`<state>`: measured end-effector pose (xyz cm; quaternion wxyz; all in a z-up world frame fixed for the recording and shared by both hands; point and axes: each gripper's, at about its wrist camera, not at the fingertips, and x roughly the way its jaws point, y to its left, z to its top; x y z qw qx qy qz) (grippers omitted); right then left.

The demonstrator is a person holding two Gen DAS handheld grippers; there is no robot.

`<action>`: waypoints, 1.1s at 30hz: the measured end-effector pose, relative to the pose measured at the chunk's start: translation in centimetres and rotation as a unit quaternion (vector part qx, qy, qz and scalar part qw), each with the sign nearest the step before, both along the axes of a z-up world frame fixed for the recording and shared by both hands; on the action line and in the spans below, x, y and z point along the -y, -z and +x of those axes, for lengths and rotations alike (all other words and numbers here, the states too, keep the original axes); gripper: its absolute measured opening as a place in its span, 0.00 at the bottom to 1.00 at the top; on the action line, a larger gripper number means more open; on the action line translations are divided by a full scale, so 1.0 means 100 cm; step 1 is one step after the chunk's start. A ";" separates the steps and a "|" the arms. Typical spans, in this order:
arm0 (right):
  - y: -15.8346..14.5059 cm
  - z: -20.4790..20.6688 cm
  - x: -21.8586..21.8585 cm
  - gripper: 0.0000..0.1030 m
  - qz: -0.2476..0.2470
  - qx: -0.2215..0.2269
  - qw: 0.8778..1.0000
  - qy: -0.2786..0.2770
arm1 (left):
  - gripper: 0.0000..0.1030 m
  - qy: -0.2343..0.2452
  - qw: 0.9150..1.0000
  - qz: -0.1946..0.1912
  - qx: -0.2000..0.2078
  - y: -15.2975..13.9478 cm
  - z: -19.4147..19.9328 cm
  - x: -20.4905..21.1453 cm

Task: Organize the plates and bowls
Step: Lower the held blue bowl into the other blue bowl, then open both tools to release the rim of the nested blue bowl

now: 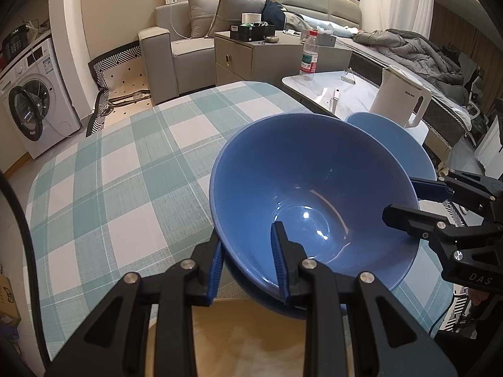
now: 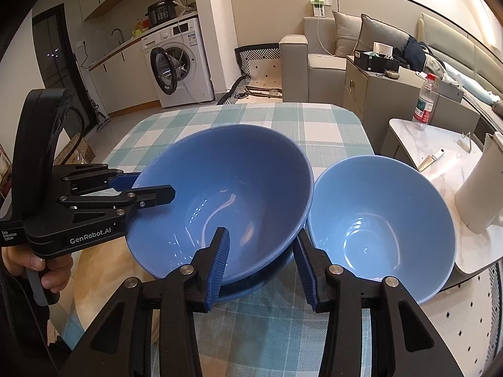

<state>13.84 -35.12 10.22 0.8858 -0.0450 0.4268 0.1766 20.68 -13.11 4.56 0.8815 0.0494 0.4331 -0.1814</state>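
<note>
blue bowl pinched on two sides, nested and tilted

blue glazed ceramic, slick and glossy: the dark blue bowl (image 2: 226, 194) sits on the checked tablecloth (image 1: 119, 169), tilted, apparently nested in a second dark bowl (image 2: 251, 286) of which only a rim edge shows beneath. just to the right, touching or nearly touching its rim, the light blue bowl (image 2: 380, 226), empty and upright.

left gripper (image 1: 248, 264) clenched on the dark blue bowl's near rim, one pad inside the wall, one outside, no gap visible. right gripper (image 2: 264, 267) straddling the same bowl's rim from the right, inner pad against the inside wall; outer pad seems to stand slightly off the outer wall, so contact on that side cannot be told for sure. in the right wrist view a hand (image 2: 37, 260) shows around the left tool's handle.

risks, as a judgement only:
- glazed wall slipping through ribbed pads if lifted by one side, since the bowl already leans.
- lower bowl dragged up by suction or friction, then dropping back onto the table.
- rim knocking the light blue bowl during a lift or swing to the right, pushing it toward the white kettle (image 2: 481, 188) and the table edge.
- uneven pull from two tools twisting the bowl out of the weaker right hold.
</note>
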 end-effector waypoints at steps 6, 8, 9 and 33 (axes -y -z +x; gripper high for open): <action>0.003 0.000 0.000 0.41 -0.001 -0.004 1.000 0.000 | 0.26 0.002 1.000 0.008 0.001 0.001 0.000 0.002; 0.005 -0.001 0.000 0.41 -0.001 -0.006 1.000 0.001 | 0.26 0.003 1.000 0.011 0.001 0.001 0.000 0.003; 0.005 -0.002 0.000 0.42 -0.001 -0.006 1.000 0.001 | 0.26 0.003 1.000 0.012 0.001 0.001 0.001 0.003; 0.007 -0.003 -0.001 0.52 0.006 -0.014 1.000 -0.005 | 0.35 0.019 0.999 0.046 0.002 0.001 -0.003 0.015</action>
